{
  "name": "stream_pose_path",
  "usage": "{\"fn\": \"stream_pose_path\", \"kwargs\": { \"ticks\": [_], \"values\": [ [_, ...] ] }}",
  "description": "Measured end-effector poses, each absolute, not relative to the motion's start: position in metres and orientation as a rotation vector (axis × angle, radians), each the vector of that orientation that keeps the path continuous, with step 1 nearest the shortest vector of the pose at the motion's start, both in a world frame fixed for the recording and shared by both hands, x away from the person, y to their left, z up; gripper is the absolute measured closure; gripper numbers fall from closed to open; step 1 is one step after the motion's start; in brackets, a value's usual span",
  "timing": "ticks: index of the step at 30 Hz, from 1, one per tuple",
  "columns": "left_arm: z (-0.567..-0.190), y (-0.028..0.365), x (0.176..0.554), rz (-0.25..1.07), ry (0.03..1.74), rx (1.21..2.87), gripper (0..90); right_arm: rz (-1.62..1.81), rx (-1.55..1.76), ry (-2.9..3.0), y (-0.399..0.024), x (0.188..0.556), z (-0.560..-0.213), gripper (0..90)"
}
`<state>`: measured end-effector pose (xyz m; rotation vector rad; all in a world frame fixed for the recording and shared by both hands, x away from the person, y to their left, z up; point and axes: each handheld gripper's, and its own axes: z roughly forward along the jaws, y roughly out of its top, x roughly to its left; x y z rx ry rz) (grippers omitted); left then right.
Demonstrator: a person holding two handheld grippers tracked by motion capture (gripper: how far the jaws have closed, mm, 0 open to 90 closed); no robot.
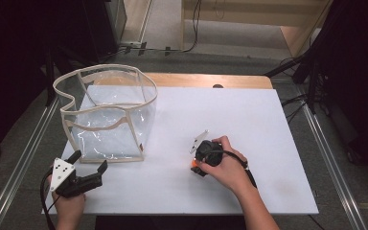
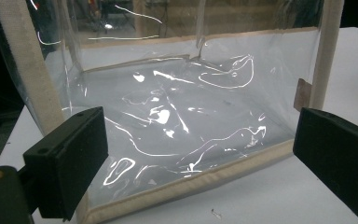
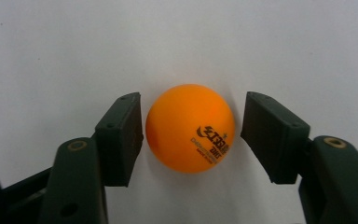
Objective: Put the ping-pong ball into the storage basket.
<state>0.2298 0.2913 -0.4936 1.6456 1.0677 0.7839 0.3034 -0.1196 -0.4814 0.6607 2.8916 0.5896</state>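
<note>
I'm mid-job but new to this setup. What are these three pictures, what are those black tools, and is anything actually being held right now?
A person works at a white table, holding a hand-held two-jaw gripper in each hand; there is no robot arm. The wide picture comes from a fixed camera above, looking down. The other two come from cameras riding on each gripper, looking along its black jaws.

The left gripper is open and points at a clear plastic bag with beige trim, which stands open-topped on the table; its camera sees the bag's side up close.

The right gripper has its jaws either side of an orange table tennis ball resting on the table. Small gaps show on both sides, so the ball is not gripped yet.
</note>
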Motion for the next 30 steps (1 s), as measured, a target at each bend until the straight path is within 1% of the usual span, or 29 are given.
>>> {"fn": "stream_pose_path", "kwargs": {
  "ticks": [2,4,6,15,30],
  "values": [
    [-0.494,0.291,0.23,0.783,1.068,1.645,3.7,0.568,0.659,2.903,-0.119,0.305,-0.482,40.9],
    [-0.494,0.291,0.23,0.785,1.068,1.646,3.7,0.558,0.661,2.923,-0.119,0.305,-0.485,46.1],
    [-0.494,0.291,0.23,0.784,1.067,1.645,3.7,0.557,0.668,2.931,-0.119,0.306,-0.485,47.6],
    [-0.494,0.291,0.23,0.786,1.064,1.651,3.7,0.599,0.66,2.973,-0.125,0.308,-0.481,48.0],
    [-0.494,0.291,0.23,0.785,1.064,1.649,3.7,0.629,0.634,2.976,-0.123,0.313,-0.47,47.9]
  ]
}}
